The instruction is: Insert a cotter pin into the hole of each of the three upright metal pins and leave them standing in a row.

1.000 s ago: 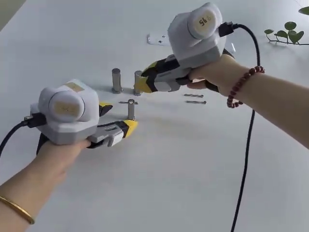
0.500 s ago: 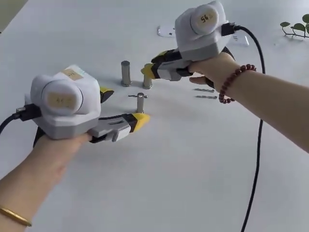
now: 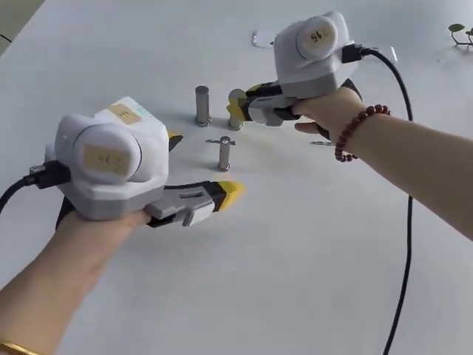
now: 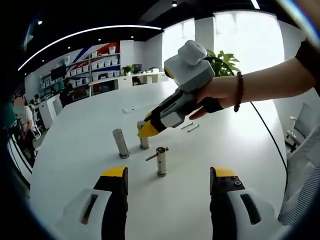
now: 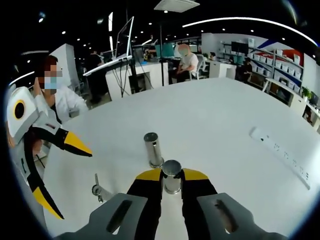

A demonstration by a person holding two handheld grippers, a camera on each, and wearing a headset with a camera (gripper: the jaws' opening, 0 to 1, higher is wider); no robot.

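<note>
Head view: three metal pins stand upright on the white table.

The near pin carries a cotter pin through its cross-hole, and the cotter pin's end sticks out towards 9 o'clock. This pin stands free, with nothing touching it.

From the near pin, the middle pin stands at 12 to 1 o'clock and the bare pin at 11 o'clock. No cotter pin is visible in either.

The right gripper has its jaws closed narrowly on the upper part of the middle pin, with a yellow tip against each side.

The left gripper hovers at 7 o'clock of the near pin. Its jaws are spread wide and hold nothing. In the left gripper view the near pin stands ahead, between the two tips and apart from both.

Loose cotter pins lie flat on the table at 3 o'clock of the middle pin, partly behind the hand holding the right gripper.
</note>
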